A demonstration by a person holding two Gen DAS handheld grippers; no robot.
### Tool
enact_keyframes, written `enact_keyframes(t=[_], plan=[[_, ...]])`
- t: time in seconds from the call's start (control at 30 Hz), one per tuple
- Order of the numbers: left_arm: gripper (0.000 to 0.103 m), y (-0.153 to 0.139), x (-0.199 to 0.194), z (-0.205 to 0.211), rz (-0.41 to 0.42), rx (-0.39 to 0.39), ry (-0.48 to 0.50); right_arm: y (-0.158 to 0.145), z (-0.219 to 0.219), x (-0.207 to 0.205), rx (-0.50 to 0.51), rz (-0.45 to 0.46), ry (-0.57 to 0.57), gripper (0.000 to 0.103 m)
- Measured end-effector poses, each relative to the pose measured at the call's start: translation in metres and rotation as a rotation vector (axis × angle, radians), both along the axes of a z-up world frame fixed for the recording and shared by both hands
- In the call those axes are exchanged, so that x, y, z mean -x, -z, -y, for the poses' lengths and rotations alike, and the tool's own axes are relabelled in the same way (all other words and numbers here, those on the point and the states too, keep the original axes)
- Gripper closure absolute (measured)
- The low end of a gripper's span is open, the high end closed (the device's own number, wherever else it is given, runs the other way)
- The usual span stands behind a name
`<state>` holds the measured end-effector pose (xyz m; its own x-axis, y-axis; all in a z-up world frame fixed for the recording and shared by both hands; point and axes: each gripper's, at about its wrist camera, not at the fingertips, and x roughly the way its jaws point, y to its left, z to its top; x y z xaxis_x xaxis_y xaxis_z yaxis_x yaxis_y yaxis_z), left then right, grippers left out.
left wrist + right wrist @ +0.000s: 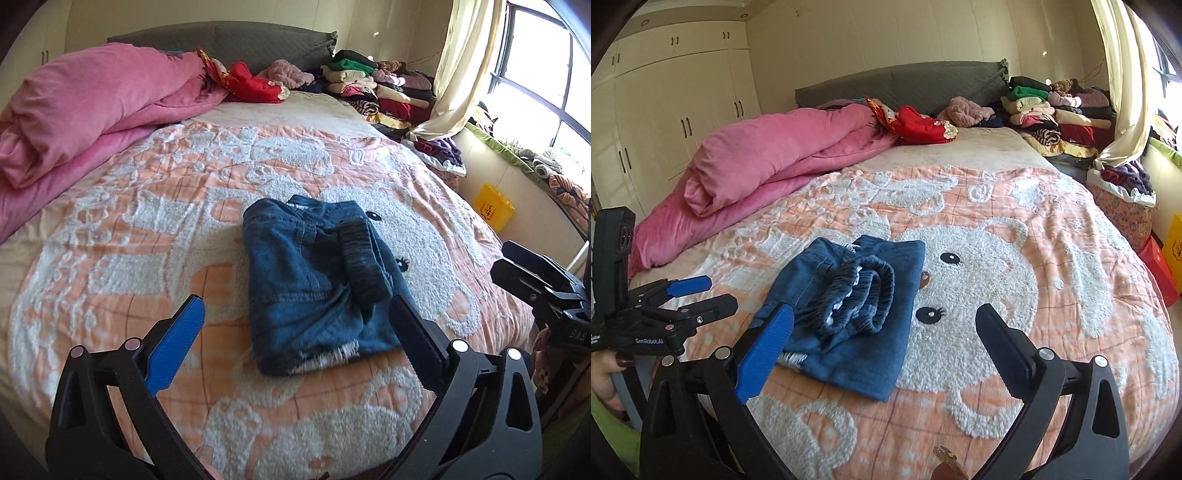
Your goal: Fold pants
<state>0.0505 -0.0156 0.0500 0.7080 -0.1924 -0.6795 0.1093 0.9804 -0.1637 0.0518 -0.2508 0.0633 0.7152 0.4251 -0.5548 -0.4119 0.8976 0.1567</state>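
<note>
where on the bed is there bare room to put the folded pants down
Free: blanket right of the folded pants, and between them and the pink quilt. The strip below the headboard is bare too. Crowded: clothes stacks in the far right corner.

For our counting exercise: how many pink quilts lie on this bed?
1. The rolled pink quilt lies along the bed's left side, beyond the folded pants. Others may be hidden in the clothes pile.
</note>
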Motion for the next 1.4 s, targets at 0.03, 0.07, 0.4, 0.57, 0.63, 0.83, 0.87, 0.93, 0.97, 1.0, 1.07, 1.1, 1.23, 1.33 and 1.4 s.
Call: enact_keyframes(t=[0.03, 0.07, 0.4, 0.57, 0.63, 0.83, 0.87, 0.93, 0.97, 1.0, 1.07, 1.1, 1.23, 1.33, 1.4], plan=[[0.01, 0.001, 0.003, 0.0, -0.003, -0.001, -0.003, 0.0, 0.0, 0.005, 0.005, 0.003, -0.003, 0.005], [0.01, 0.002, 0.007, -0.001, -0.007, -0.002, -0.007, 0.001, 0.0, 0.009, 0.008, 0.004, -0.004, 0.005], [0.01, 0.023, 0.03, -0.002, -0.052, 0.002, -0.001, 0.034, 0.003, 0.035, 0.054, -0.054, 0.025, 0.005], [0.01, 0.041, 0.035, -0.003, -0.097, 0.002, -0.006, 0.05, 0.004, 0.036, 0.057, -0.101, 0.037, 0.005], [0.01, 0.044, 0.035, -0.002, -0.109, 0.005, -0.008, 0.051, 0.003, 0.037, 0.06, -0.103, 0.035, 0.005], [0.01, 0.048, 0.034, -0.001, -0.123, 0.003, -0.015, 0.05, 0.002, 0.036, 0.06, -0.101, 0.033, 0.005], [0.01, 0.048, 0.034, -0.002, -0.123, 0.002, -0.019, 0.05, 0.002, 0.036, 0.061, -0.101, 0.034, 0.005], [0.01, 0.047, 0.034, -0.002, -0.122, -0.001, -0.021, 0.049, 0.002, 0.036, 0.059, -0.102, 0.034, 0.005], [0.01, 0.047, 0.034, -0.003, -0.123, -0.003, -0.025, 0.049, 0.002, 0.035, 0.059, -0.103, 0.032, 0.005], [0.01, 0.047, 0.034, -0.003, -0.123, -0.004, -0.027, 0.049, 0.001, 0.036, 0.061, -0.102, 0.033, 0.005], [0.01, 0.046, 0.034, -0.004, -0.121, -0.006, -0.029, 0.049, 0.002, 0.035, 0.058, -0.104, 0.032, 0.005], [0.01, 0.045, 0.034, -0.004, -0.12, -0.006, -0.03, 0.049, 0.001, 0.035, 0.059, -0.104, 0.031, 0.005], [0.01, 0.044, 0.035, -0.004, -0.12, -0.008, -0.029, 0.049, 0.0, 0.036, 0.063, -0.102, 0.033, 0.005], [0.01, 0.044, 0.035, -0.005, -0.12, -0.009, -0.031, 0.049, 0.0, 0.036, 0.065, -0.1, 0.037, 0.005], [0.01, 0.043, 0.035, -0.005, -0.12, -0.009, -0.032, 0.049, 0.001, 0.036, 0.065, -0.1, 0.041, 0.005]])
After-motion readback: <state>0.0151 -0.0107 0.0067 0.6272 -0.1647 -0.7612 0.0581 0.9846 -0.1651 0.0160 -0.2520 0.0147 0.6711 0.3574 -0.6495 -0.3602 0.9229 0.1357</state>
